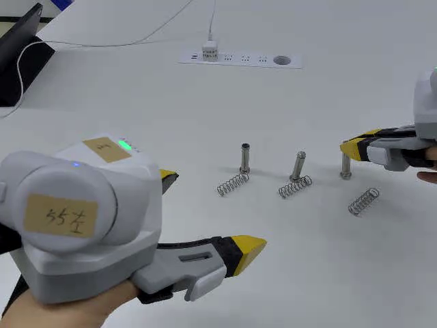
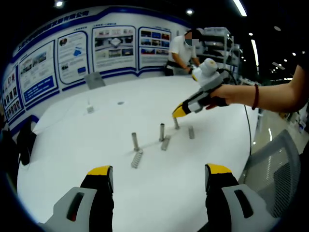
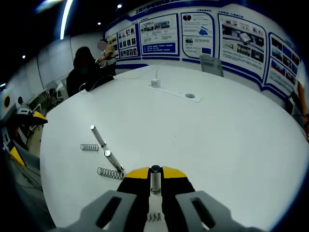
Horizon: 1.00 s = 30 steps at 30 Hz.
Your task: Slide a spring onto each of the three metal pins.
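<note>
Bright and even in the head view, lit from above; pale, soft shadows beside the pins (image 1: 245, 158) and springs (image 1: 233, 184) on the white surface (image 1: 136, 102). Strong fisheye bending in both gripper views, darker toward the edges, with glare from ceiling light strips (image 2: 240, 7) and curved, slightly soft wall posters (image 2: 113, 46). Crisp focus at the middle of all 3.

The left pin (image 1: 245, 157), middle pin (image 1: 298, 165) and right pin (image 1: 346, 167) are standing in a row on the desk (image 1: 307, 273), a left spring (image 1: 233, 184), middle spring (image 1: 295, 186) and right spring (image 1: 363, 201) lying just before them. A power strip (image 1: 239, 59) is lying well behind.
</note>
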Available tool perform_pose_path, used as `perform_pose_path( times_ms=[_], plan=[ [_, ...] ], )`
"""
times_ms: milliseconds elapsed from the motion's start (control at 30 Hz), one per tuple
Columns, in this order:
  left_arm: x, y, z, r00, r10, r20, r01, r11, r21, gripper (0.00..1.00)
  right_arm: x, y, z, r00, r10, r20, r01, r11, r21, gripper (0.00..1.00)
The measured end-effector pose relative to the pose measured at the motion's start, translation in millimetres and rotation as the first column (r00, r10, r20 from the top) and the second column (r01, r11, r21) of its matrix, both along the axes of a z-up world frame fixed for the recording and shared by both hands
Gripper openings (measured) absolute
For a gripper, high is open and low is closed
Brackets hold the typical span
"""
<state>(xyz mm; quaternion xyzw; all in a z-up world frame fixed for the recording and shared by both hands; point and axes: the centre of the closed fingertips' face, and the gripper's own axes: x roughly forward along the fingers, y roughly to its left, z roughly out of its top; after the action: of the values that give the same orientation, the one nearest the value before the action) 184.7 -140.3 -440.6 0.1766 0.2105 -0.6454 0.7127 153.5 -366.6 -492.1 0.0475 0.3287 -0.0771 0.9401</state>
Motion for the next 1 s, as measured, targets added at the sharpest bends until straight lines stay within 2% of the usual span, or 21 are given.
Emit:
perform_pose_path(
  times_ms=[433,767,833,933,1000],
  plan=[
    [0.2,1.1,2.1,1.000,0.003,0.004,-0.003,1.000,-0.005,0.79,-10.9,5.2,0.2,0.999,0.010,-0.035,-0.011,0.999,-0.032,0.09],
    [1.0,1.0,0.6,1.000,0.005,0.002,-0.005,1.000,-0.005,0.78,-13.9,7.2,-2.0,0.999,0.015,-0.053,-0.016,1.000,-0.027,0.09],
    [1.0,0.1,2.6,1.000,0.008,-0.005,-0.008,1.000,-0.017,0.79,-14.4,6.9,-2.1,0.998,0.019,-0.055,-0.021,0.999,-0.035,0.09],
    [2.5,0.4,2.5,1.000,0.008,0.006,-0.008,1.000,-0.012,0.78,-15.5,7.4,-2.2,0.998,0.027,-0.061,-0.030,0.998,-0.051,0.09],
    [2.6,0.6,2.3,1.000,0.010,0.001,-0.010,1.000,-0.013,0.78,-16.1,8.4,-2.6,0.997,0.030,-0.064,-0.034,0.998,-0.049,0.09]
  ],
)
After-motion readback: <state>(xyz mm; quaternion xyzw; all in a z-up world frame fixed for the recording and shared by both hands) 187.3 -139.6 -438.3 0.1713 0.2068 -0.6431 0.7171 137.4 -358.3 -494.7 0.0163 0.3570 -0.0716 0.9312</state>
